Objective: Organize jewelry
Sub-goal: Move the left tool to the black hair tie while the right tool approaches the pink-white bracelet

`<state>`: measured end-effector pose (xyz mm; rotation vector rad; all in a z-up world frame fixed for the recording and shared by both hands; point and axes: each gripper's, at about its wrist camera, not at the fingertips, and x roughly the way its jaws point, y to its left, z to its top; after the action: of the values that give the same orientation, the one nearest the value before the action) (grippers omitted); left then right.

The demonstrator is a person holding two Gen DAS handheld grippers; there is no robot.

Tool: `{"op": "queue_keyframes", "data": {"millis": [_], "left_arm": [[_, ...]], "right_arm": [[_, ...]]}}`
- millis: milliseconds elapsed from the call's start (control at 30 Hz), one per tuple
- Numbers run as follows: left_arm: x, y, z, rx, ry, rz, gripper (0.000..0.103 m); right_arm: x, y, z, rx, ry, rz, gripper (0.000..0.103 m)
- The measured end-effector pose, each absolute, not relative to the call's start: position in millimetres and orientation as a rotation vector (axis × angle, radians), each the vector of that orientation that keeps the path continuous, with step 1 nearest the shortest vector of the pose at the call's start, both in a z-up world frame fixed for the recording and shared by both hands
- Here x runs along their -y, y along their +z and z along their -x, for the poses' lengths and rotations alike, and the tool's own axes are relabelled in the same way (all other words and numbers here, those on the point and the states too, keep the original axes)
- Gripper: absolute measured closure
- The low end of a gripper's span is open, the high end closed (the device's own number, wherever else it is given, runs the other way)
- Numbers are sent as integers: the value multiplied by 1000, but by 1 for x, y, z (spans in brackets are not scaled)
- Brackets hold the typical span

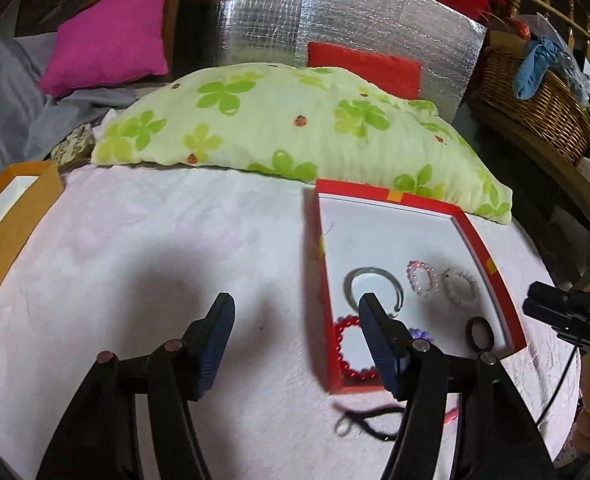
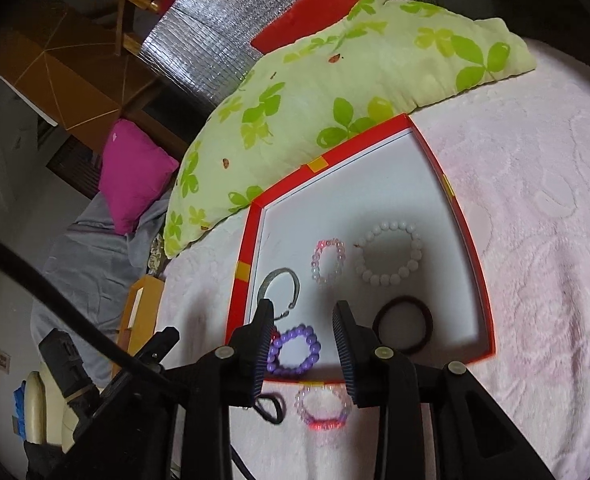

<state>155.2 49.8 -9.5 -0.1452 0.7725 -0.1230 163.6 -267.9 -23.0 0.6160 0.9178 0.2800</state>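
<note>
Closest to the right tongs [image 2: 303, 344], on the pink blanket [image 2: 535, 220] of the bed, lie two things not yet put away: a clear pink bead bracelet [image 2: 324, 406] and a small black hair tie [image 2: 271, 406]. Both sit just outside the near wall of the red box [image 2: 469, 216]. The right tongs are open wide and hold nothing. They hang over the near edge of the box.

Inside the box, on its white floor, a purple bead bracelet [image 2: 294, 350] lies nearest. A dark hair band [image 2: 403, 326] is beside it. A gray metal bangle [image 2: 279, 292] with a gap in it lies by the left wall. Farther in are a small pink bead bracelet [image 2: 328, 257] and a white bead bracelet [image 2: 389, 252]. A red bead bracelet [image 1: 353, 350] sits in the near corner, partly hidden.

The left tongs [image 1: 295, 320] are open wide too, and empty. One finger is over the blanket and the other is over the box.

Beyond the box lies a green flower pillow [image 2: 335, 80]. An orange box [image 1: 19, 216] sits well off to the left.

The bracelet on the blanket is likely next. It is thin and lies flat on soft fuzz, so the tongs could pinch the blanket too, or the beads could slip out. It is also very near the box wall. A low reach could bump the light box and shake the things inside. The hair tie is just beside it and could get caught as well.
</note>
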Motion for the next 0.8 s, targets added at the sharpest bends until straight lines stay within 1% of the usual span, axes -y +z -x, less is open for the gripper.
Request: {"op": "queue_keyframes", "data": {"millis": [267,433,633,800], "left_arm": [[-62,-16,-124,-799,-131,162,38],[-61,-22,-102,-823,-145,124,38],[-55,-32,-84,-860,-186,109,37],[-42,-37,-86,-879,-212,78,37]], "right_arm": [[271,-19,-127,-910,309,-632,69],[273,-23,-105,-917,321,-642,69],[269,-44,-80,-989,319,-656,69],[255,-61,-80,-1056,304,-624,69]]}}
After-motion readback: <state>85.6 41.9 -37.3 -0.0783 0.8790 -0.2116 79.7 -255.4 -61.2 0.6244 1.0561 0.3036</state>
